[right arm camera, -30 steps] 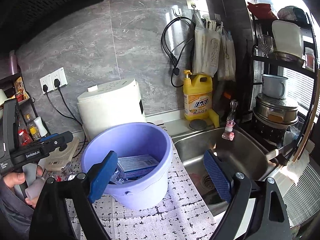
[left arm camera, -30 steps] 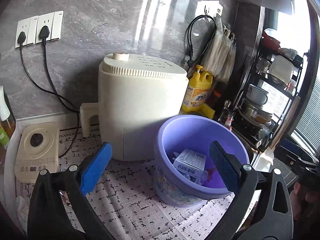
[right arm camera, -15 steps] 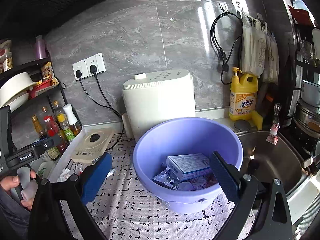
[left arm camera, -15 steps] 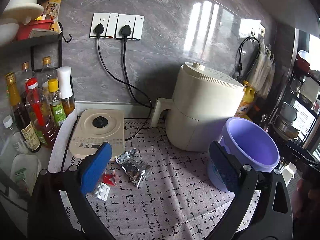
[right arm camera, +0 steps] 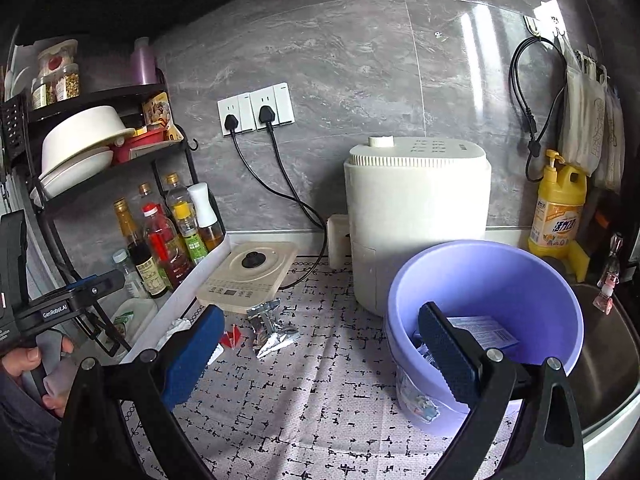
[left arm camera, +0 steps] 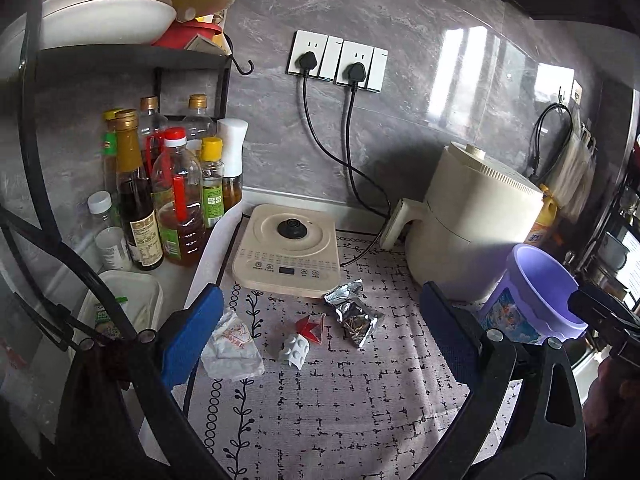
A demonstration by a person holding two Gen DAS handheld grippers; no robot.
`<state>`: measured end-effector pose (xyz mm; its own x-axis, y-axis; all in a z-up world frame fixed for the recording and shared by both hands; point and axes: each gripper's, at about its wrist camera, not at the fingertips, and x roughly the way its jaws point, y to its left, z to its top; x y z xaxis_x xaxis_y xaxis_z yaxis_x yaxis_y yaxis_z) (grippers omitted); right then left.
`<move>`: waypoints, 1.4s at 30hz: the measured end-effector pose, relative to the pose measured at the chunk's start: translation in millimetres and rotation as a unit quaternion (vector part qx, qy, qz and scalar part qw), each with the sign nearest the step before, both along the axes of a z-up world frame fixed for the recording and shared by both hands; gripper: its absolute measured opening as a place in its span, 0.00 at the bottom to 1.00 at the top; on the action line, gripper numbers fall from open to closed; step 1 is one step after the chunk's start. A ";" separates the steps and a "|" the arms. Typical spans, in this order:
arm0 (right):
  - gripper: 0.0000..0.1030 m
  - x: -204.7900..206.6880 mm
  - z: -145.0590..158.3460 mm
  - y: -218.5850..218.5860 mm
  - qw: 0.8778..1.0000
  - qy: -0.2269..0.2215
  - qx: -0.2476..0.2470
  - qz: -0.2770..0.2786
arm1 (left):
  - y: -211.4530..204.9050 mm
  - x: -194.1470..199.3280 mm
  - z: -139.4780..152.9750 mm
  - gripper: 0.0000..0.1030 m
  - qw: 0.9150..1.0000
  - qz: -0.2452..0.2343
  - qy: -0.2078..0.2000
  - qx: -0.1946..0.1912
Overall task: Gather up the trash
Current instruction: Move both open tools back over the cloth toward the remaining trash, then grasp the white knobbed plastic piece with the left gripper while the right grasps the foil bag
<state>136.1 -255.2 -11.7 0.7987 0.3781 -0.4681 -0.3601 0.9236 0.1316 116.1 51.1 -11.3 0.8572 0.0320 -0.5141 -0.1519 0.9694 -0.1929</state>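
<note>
Trash lies on the patterned mat: a crumpled white wrapper [left arm camera: 232,344], a white blister pack [left arm camera: 295,351], a red scrap [left arm camera: 310,326] and a silver foil packet [left arm camera: 356,312]. My left gripper [left arm camera: 320,340] is open and empty, hovering just above these pieces. The purple bucket [left arm camera: 536,292] stands to the right. In the right wrist view the bucket [right arm camera: 486,312] holds a blue-white box [right arm camera: 486,330] and wrappers. My right gripper [right arm camera: 320,356] is open and empty, its right finger in front of the bucket. The foil packet [right arm camera: 270,330] and red scrap [right arm camera: 233,337] lie left of it.
A cream induction base [left arm camera: 290,254] sits behind the trash, with a cream air fryer [left arm camera: 476,220] to its right. Sauce bottles [left arm camera: 176,204] stand under a black rack at left. A white container [left arm camera: 120,304] sits near the left finger. A sink [right arm camera: 604,356] lies right of the bucket.
My left gripper has swung left from over the bucket to above the trash by the induction base. My right gripper has also turned left, so the bucket now sits at its right.
</note>
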 end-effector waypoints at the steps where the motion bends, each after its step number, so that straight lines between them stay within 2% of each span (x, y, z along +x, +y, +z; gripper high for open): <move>1: 0.92 0.8 -1.3 3.5 1.000 0.003 0.000 0.004 | 3.4 -2.6 -0.7 0.94 1.000 0.004 0.001 0.000; 8: 0.92 0.8 -8.6 26.1 0.999 0.011 -0.007 0.031 | 24.8 -17.6 -10.1 0.94 0.999 0.033 0.008 -0.007; 12: 0.92 0.1 -16.6 35.3 0.999 0.018 -0.012 0.045 | 33.7 -19.4 -26.4 0.94 0.999 0.034 0.024 -0.019; 18: 0.83 4.2 -37.0 50.4 0.997 0.043 -0.027 0.063 | 37.4 -9.5 -57.3 0.93 0.998 0.016 0.056 -0.038; 22: 0.75 7.2 -49.0 56.5 0.996 0.055 -0.034 0.061 | 34.1 4.4 -74.5 0.82 0.996 -0.005 0.079 -0.043; 24: 0.73 9.9 -53.8 58.5 0.996 0.061 -0.035 0.060 | 32.0 12.7 -81.4 0.76 0.995 -0.015 0.089 -0.043; 26: 0.72 12.8 -59.4 60.7 0.995 0.067 -0.036 0.062 | 29.3 22.8 -88.3 0.74 0.994 -0.021 0.100 -0.036; 29: 0.71 19.4 -68.5 63.3 0.994 0.079 -0.041 0.058 | 27.1 40.6 -102.1 0.64 0.991 -0.040 0.121 -0.045; 33: 0.71 27.2 -79.7 64.9 0.993 0.094 -0.049 0.046 | 19.2 61.6 -119.8 0.57 0.987 -0.061 0.141 -0.042; 36: 0.71 31.7 -86.9 65.7 0.992 0.101 -0.059 0.040 | 15.9 75.6 -132.3 0.56 0.985 -0.071 0.151 -0.040; 40: 0.71 38.3 -94.3 66.8 0.991 0.114 -0.067 0.031 | 17.0 90.6 -147.8 0.49 0.984 -0.062 0.163 -0.034; 42: 0.71 41.7 -96.9 68.8 0.990 0.117 -0.071 0.029 | 19.1 96.2 -155.4 0.46 0.983 -0.064 0.168 -0.046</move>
<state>177.8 -186.4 -108.6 0.6406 0.3372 -0.6899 -0.3871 0.9177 0.0892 212.2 70.2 -166.7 0.6319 -0.1243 -0.7650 -0.1003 0.9656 -0.2398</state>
